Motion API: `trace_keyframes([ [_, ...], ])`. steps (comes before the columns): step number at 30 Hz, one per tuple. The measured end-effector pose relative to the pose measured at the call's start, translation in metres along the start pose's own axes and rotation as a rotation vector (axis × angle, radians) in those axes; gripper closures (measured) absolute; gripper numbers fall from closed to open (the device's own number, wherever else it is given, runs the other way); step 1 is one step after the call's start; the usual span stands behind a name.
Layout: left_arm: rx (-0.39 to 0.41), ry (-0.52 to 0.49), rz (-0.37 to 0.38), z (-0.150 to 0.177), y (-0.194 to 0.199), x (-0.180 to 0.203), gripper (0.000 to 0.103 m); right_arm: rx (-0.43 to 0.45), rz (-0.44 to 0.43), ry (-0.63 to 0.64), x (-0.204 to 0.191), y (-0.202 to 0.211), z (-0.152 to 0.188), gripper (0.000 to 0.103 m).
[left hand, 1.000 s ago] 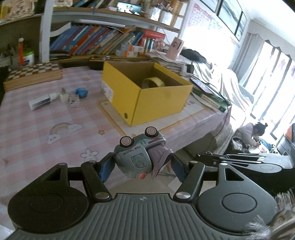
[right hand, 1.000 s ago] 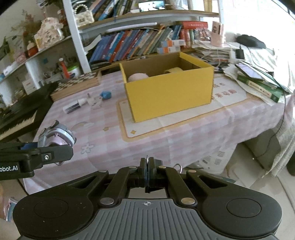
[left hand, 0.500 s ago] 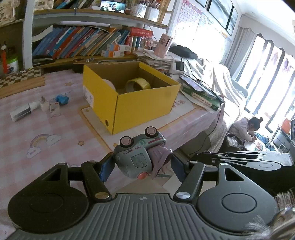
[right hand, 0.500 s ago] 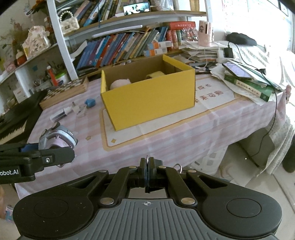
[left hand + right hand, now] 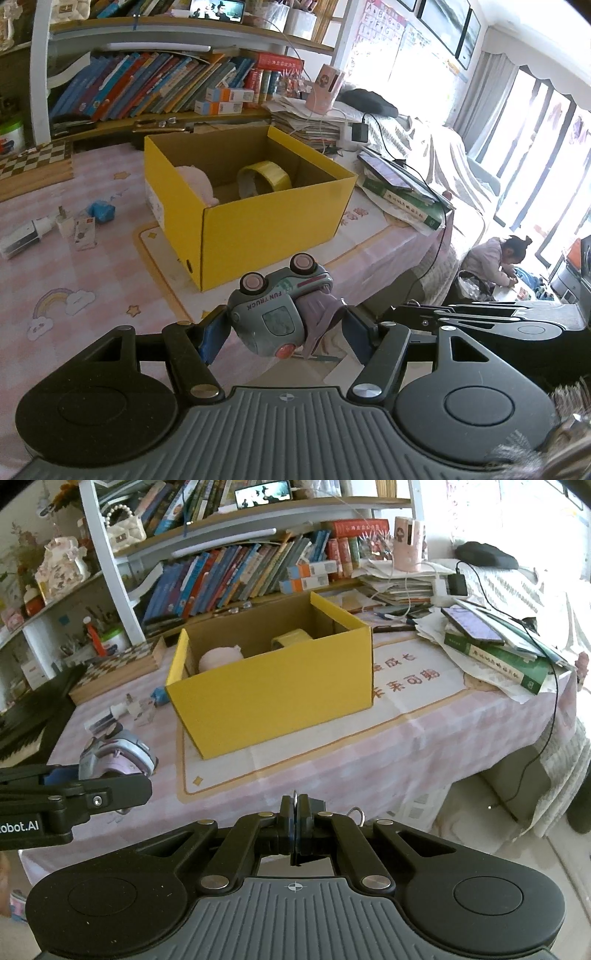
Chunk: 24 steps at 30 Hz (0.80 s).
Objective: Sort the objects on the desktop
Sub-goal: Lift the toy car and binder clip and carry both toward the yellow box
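My left gripper point(image 5: 280, 332) is shut on a grey-green toy truck point(image 5: 275, 308), held on its side above the table's front edge, in front of the open yellow box point(image 5: 266, 225). The truck also shows in the right wrist view point(image 5: 118, 757), left of the box point(image 5: 280, 698). Inside the box lie a yellow tape roll point(image 5: 264, 179) and a pink round thing point(image 5: 195, 182). My right gripper point(image 5: 295, 827) is shut and empty, off the table's front edge.
A white tube point(image 5: 22, 236), a plug point(image 5: 64, 225), a small card point(image 5: 85, 232) and a blue thing point(image 5: 101, 210) lie left of the box. A checkered board point(image 5: 33, 166) sits at back left. Books and a tablet point(image 5: 491, 646) are stacked on the right.
My left gripper has carried the truck up and closer to the box, so more of the box's inside shows. My right gripper has drifted nearer the table, still shut.
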<state>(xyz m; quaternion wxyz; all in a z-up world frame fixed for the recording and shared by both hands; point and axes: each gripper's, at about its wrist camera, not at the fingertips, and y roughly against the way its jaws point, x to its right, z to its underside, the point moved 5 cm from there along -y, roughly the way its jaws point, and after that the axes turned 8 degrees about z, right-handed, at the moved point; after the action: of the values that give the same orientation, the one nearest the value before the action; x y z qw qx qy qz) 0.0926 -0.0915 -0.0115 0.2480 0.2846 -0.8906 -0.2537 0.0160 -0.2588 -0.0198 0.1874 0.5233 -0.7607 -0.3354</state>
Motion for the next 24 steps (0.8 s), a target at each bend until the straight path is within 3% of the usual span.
trace_keyframes([
  [15, 0.014, 0.019, -0.041, -0.026, -0.043, 0.018, 0.040, -0.010, -0.052, 0.042, 0.035, -0.032, -0.033, 0.102],
  [24, 0.066, 0.009, -0.096, -0.052, -0.059, 0.025, 0.039, 0.012, -0.109, 0.081, 0.049, -0.051, -0.061, 0.102],
])
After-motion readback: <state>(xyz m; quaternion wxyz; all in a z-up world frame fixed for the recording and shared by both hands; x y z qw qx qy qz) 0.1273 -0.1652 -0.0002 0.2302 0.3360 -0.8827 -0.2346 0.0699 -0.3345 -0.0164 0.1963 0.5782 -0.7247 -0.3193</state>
